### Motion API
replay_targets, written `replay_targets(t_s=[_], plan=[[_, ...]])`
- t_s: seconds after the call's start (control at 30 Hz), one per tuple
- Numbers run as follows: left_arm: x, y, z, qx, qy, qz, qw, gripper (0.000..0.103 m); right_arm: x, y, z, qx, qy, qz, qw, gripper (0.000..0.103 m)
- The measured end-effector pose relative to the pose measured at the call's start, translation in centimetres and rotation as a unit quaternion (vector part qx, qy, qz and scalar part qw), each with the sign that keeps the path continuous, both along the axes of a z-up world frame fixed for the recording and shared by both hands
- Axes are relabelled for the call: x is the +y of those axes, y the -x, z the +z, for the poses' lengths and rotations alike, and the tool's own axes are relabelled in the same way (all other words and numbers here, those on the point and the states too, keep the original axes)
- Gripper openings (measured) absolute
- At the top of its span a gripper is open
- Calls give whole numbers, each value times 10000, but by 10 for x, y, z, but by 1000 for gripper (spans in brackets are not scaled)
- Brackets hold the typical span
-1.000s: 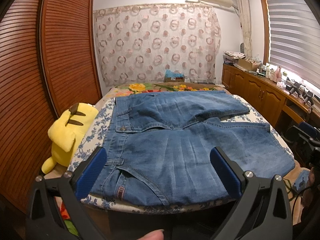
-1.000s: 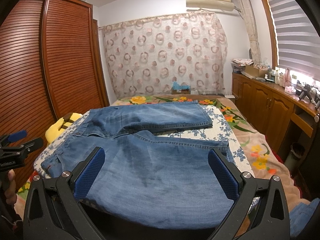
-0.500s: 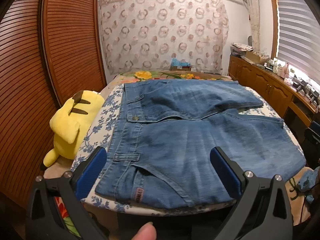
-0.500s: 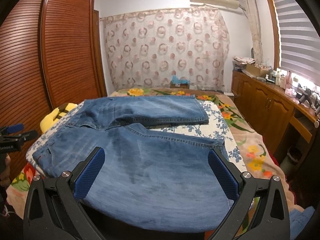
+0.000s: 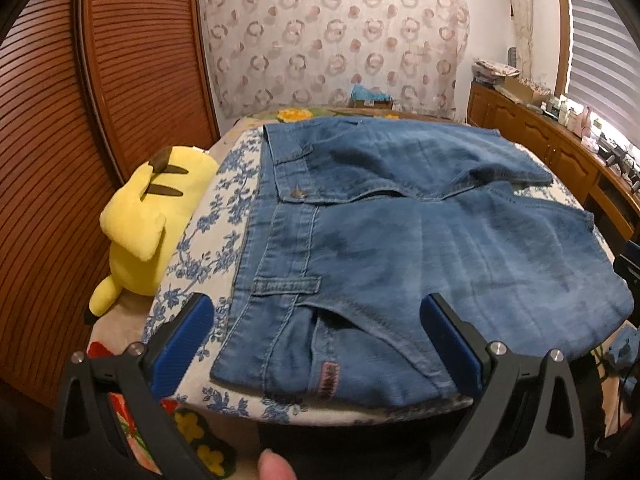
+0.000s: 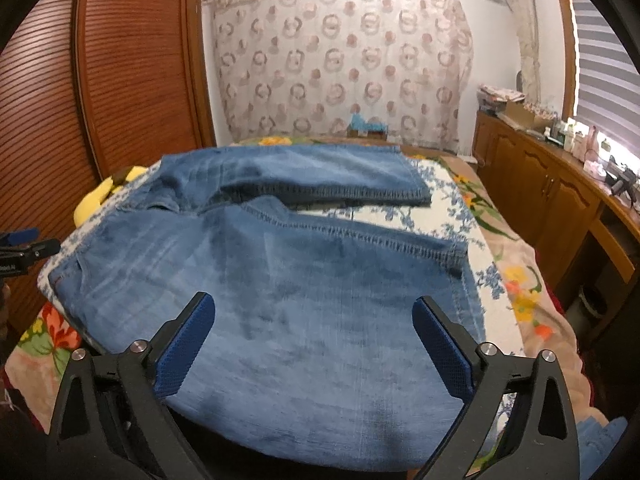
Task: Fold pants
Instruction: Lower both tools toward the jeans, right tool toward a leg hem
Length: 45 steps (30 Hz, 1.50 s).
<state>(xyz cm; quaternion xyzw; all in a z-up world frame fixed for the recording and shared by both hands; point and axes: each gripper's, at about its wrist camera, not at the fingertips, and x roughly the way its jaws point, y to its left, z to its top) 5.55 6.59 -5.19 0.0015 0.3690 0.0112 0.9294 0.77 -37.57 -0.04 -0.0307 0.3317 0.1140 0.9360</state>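
Blue denim pants (image 5: pixel 400 248) lie spread flat across the bed, waistband to the left, both legs running right. My left gripper (image 5: pixel 316 312) hovers open over the near waistband corner and its pocket, with nothing pinched between the blue pads. In the right wrist view the same pants (image 6: pixel 280 300) fill the foreground, the two legs parted by a strip of sheet. My right gripper (image 6: pixel 314 314) hangs over the near leg close to its hem; its jaws are wide and just starting to close, pads clear of the cloth. The left gripper (image 6: pixel 24 252) shows at that view's left edge.
A yellow plush toy (image 5: pixel 148 216) lies on the bed left of the waistband. The floral sheet (image 5: pixel 208 216) covers the bed. A louvred wooden wardrobe (image 5: pixel 80 120) stands at left, a wooden cabinet (image 6: pixel 560 192) with clutter along the right wall. A fingertip (image 5: pixel 276 464) shows at the bottom.
Both grippers have sunk and tilted further down toward the pants, which now look larger and nearer. The left one has moved in over the waistband corner.
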Motion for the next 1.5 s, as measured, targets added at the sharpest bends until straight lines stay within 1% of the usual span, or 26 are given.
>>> replay_targets(t_s=[0.13,0.2,0.33,0.5,0.53,0.6,0.67,0.73,0.83,1.0,1.07,1.1,1.2,1.33,1.4,1.5], plan=[[16,-3,-11,185,-122,110,9997,103,-1,-4,-10,141,-4,17,9999,88],[24,-3,-14,227,-110,141,9996,103,-2,-4,-13,200,8,22,9998,86],[47,1,-19,241,163,203,9994,103,-5,-6,-19,307,37,15,9995,82],[63,6,-26,288,345,252,9987,102,-11,-3,-20,331,51,-13,9994,81],[65,8,-28,290,371,259,9986,99,-13,-2,-20,322,58,-25,9995,81],[67,11,-33,342,506,194,9979,96,-16,-1,-20,319,63,-44,9995,81],[66,14,-37,383,554,139,9976,93,-21,1,-19,313,56,-81,9995,81],[63,15,-41,435,595,78,9973,83,-25,3,-18,312,46,-107,9994,81],[59,18,-45,440,657,36,9969,75,-31,6,-17,312,66,-141,9994,81],[61,22,-50,436,667,101,9968,74,-43,12,-17,324,127,-238,9991,81],[63,23,-52,437,702,119,9965,74,-48,15,-17,333,158,-274,9989,79],[65,25,-53,425,750,117,9962,70,-51,16,-18,337,178,-310,9988,77],[70,31,-53,322,947,143,9949,65,-62,20,-17,349,165,-429,9983,76],[75,36,-50,187,1152,154,9930,56,-72,25,-17,360,168,-524,9978,76],[76,37,-49,118,1228,173,9922,53,-75,27,-18,369,200,-550,9976,75],[76,36,-47,54,1230,237,9921,52,-79,30,-19,398,245,-589,9972,75]])
